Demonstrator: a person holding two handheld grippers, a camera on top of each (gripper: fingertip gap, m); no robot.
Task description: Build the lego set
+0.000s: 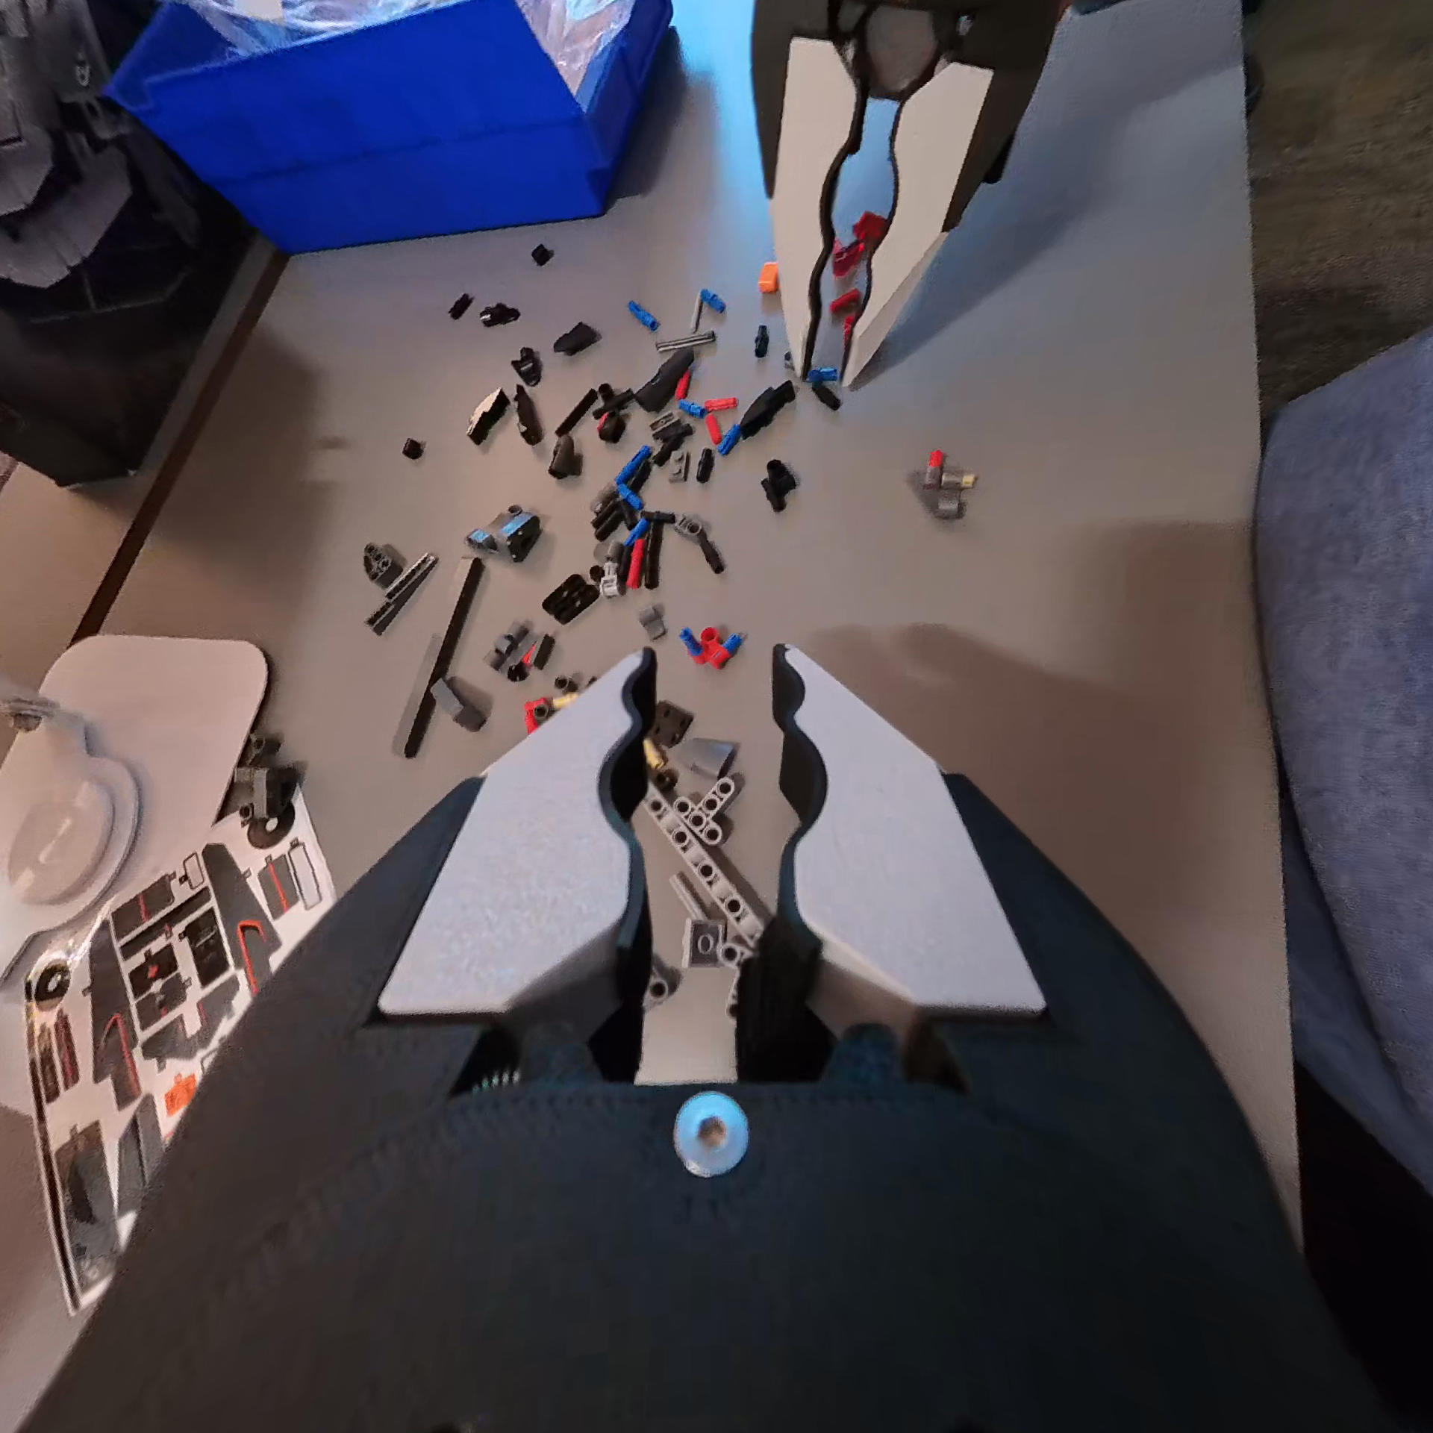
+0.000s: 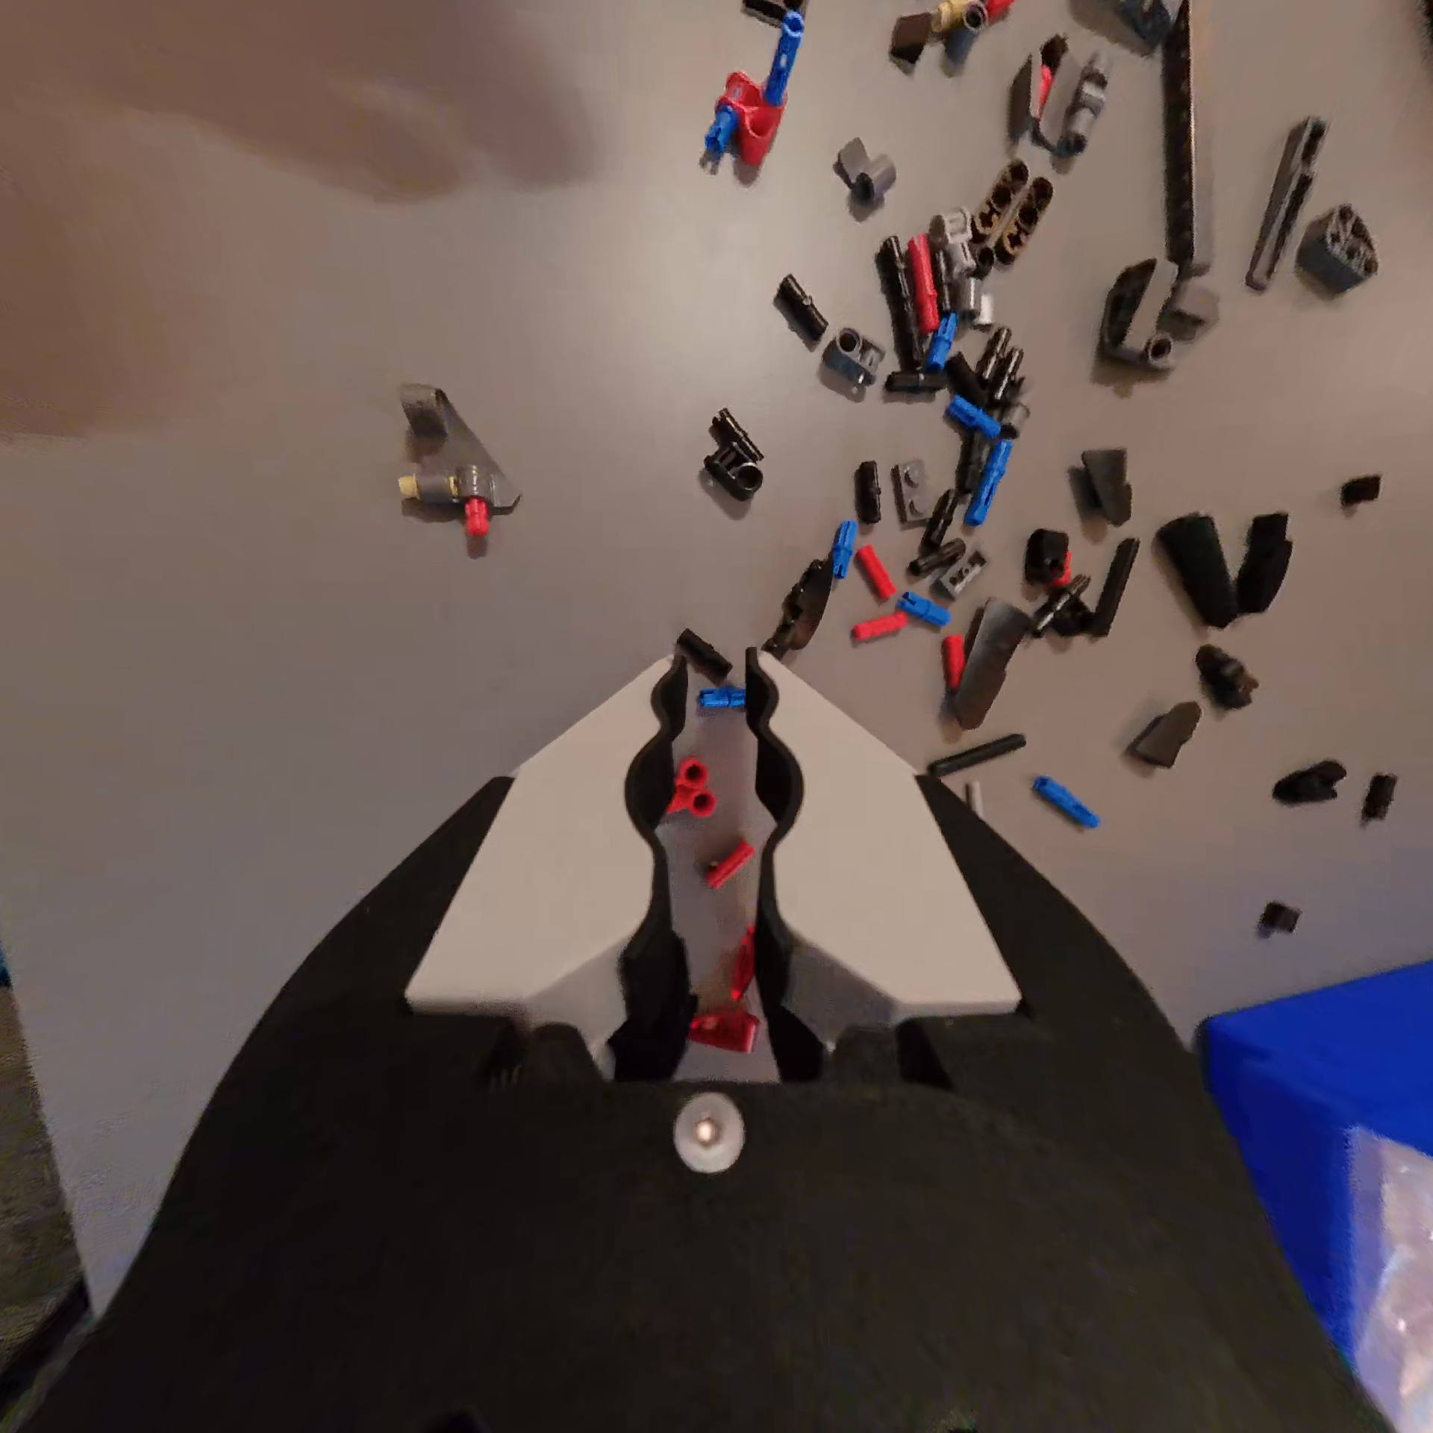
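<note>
Many loose black, blue, red and grey lego pieces (image 1: 620, 481) lie scattered on a grey table (image 1: 1047, 698). My left gripper (image 1: 715, 659) is open and empty, held above grey holed beams (image 1: 702, 830) near the front of the pile. My right gripper (image 2: 715, 661) reaches down at the far side; it also shows in the left wrist view (image 1: 827, 378). Its jaws are narrow, with a small blue pin (image 2: 721, 696) spanning the gap at the tips. Red pieces (image 2: 690, 787) lie on the table under it. A small grey sub-assembly (image 2: 454, 473) with a red and a tan pin lies apart from the pile.
A blue bin (image 1: 388, 132) with clear plastic in it stands at the far left of the table. A sticker sheet (image 1: 155, 969) and a clear dome (image 1: 62, 814) lie at the near left. Blue fabric (image 1: 1357, 698) lies past the table's right edge.
</note>
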